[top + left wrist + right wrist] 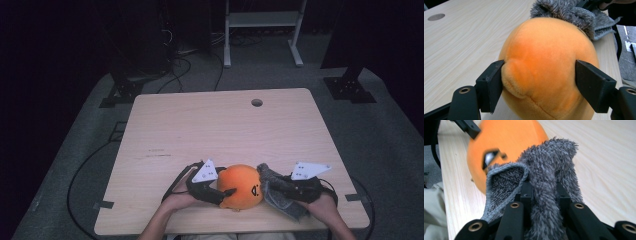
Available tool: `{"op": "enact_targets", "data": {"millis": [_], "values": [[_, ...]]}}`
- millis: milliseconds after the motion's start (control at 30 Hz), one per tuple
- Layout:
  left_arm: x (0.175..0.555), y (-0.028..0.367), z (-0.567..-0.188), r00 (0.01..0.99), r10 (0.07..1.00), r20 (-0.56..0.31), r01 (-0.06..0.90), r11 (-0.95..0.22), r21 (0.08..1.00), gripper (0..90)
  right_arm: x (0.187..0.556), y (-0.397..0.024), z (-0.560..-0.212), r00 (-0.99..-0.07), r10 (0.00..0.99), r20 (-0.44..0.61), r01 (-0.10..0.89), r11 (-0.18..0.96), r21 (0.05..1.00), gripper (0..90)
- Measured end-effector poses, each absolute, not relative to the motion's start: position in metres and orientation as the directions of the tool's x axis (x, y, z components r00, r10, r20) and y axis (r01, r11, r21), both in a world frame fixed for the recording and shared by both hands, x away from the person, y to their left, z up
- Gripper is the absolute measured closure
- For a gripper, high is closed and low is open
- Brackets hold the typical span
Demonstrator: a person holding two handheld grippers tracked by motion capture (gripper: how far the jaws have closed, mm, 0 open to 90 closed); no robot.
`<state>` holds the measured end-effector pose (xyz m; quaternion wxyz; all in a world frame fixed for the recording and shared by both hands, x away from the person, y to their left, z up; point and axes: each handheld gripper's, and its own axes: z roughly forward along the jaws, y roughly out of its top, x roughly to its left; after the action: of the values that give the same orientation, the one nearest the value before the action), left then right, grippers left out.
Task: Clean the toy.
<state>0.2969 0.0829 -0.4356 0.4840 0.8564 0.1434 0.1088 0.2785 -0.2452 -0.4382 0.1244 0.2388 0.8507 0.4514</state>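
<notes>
Fingers of the left gripper [540, 85] press into opposite sides of the orange plush toy [549, 70], denting its soft skin, so the toy is pinched between them. Right gripper [544, 192] has its jaws squeezed onto a fold of grey fuzzy cloth [549, 175], which bunches up between them and touches the toy's right side. In the high view the toy [241, 186] sits near the near edge of the wooden table [200, 125], between both grippers, its stitched face turned right and toward the person. It is nearly round; no long axis can be told.
</notes>
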Motion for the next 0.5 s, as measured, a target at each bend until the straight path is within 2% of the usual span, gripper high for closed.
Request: {"op": "enact_targets", "data": {"millis": [167, 333, 500], "values": [[0.298, 0.085, -0.437, 0.941, 0.337, 0.038, 0.142, -0.493, 0.859, 25.9, 0.278, -0.245, -0.427, -0.86, 0.509, 0.033, 0.28, 0.416, 0.865, 73.6], [0.298, 0.086, -0.437, 0.943, 0.329, 0.038, 0.14, -0.5, 0.855, 26.0, 0.282, -0.219, -0.41, -0.892, 0.451, 0.022, 0.219, 0.39, 0.895, 73.6], [0.298, 0.089, -0.438, 0.95, 0.311, 0.034, 0.134, -0.503, 0.854, 25.8, 0.285, -0.213, -0.422, -0.891, 0.452, 0.046, 0.247, 0.397, 0.884, 73.6]]}}
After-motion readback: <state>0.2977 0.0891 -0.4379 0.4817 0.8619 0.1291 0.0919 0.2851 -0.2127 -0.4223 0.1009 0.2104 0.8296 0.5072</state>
